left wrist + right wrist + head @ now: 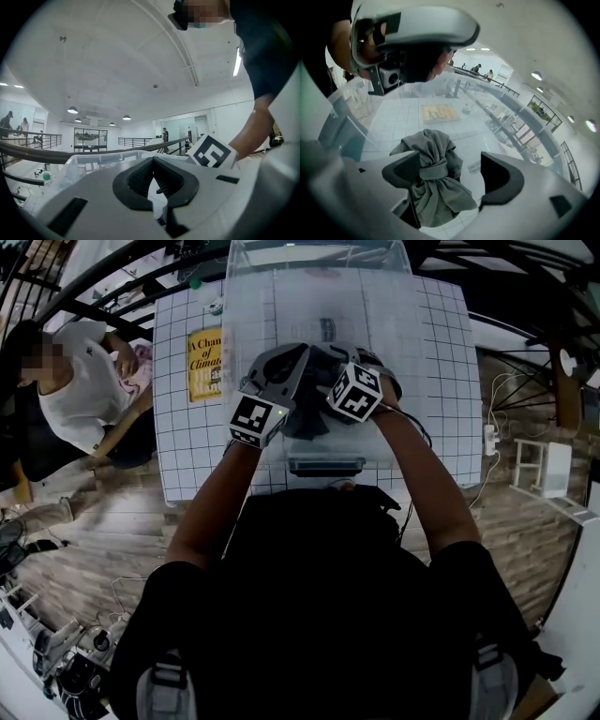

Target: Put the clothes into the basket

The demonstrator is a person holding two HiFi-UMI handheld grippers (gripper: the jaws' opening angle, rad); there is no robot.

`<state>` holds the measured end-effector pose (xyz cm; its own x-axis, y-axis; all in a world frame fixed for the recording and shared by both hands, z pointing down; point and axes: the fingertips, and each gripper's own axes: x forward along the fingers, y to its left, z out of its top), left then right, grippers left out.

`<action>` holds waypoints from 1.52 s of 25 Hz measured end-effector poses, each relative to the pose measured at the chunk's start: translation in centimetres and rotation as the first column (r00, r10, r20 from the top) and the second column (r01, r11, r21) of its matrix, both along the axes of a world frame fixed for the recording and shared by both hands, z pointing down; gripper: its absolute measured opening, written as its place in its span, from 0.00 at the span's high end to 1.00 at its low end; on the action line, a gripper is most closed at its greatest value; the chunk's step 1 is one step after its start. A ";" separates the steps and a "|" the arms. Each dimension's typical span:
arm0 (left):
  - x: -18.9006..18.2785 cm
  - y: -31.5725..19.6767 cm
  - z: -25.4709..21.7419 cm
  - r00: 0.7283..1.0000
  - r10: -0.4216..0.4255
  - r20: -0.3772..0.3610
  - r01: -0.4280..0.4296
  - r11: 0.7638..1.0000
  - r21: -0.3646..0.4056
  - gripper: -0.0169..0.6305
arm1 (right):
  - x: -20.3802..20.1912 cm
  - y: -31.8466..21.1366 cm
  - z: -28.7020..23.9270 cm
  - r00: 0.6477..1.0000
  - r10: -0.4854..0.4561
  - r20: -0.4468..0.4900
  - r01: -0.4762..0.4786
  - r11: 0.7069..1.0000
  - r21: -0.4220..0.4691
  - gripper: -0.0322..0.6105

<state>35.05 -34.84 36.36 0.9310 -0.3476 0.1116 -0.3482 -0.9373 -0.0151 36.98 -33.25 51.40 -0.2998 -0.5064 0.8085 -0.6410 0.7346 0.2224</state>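
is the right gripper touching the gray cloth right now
Cannot tell. In the right gripper view the right gripper stands wide open; the gray cloth shows a clear gap to one pad but overlaps the other's edge.

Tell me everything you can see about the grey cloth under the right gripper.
The grey cloth is a soft, matte fabric bundle, knotted around its middle, with loose folds spreading below. It lies crumpled inside the clear basket, between the right gripper's wide-open jaws; contact with them can't be told.
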 end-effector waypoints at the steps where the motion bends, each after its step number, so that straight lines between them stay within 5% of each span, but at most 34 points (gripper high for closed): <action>1: -0.1 0.2 -0.8 1.000 0.005 -0.019 -0.005 1.000 0.002 0.97 | 0.1 0.0 -1.3 1.000 0.012 0.025 -0.012 1.000 0.029 0.31; 8: -1.3 2.2 -4.4 0.996 0.036 -0.077 -0.039 0.999 -0.037 0.97 | 0.7 1.8 -9.9 0.959 0.110 0.261 -0.165 0.966 0.200 0.34; 16: -3.8 6.4 -7.9 0.991 0.097 -0.090 -0.098 0.995 -0.013 0.97 | -0.9 6.3 -19.4 0.796 0.063 0.602 -0.321 0.887 0.331 0.59; 20: -5.1 7.5 -8.1 0.991 0.080 -0.105 -0.083 0.996 -0.032 0.97 | -2.1 8.1 -21.9 0.732 0.033 0.681 -0.401 0.828 0.391 0.81; 23: -5.8 8.2 -8.1 0.991 0.076 -0.106 -0.081 0.996 -0.037 0.97 | -3.3 9.0 -22.4 0.697 0.021 0.717 -0.427 0.815 0.391 0.91; 30: -6.3 10.2 -8.1 0.990 0.113 -0.088 -0.116 0.993 -0.027 0.97 | -5.6 10.4 -22.6 0.663 0.001 0.749 -0.421 0.827 0.371 0.93; 38: -6.3 11.4 -7.6 0.988 0.129 -0.081 -0.132 0.990 -0.042 0.97 | -5.8 11.0 -22.8 0.702 -0.004 0.712 -0.404 0.822 0.402 0.93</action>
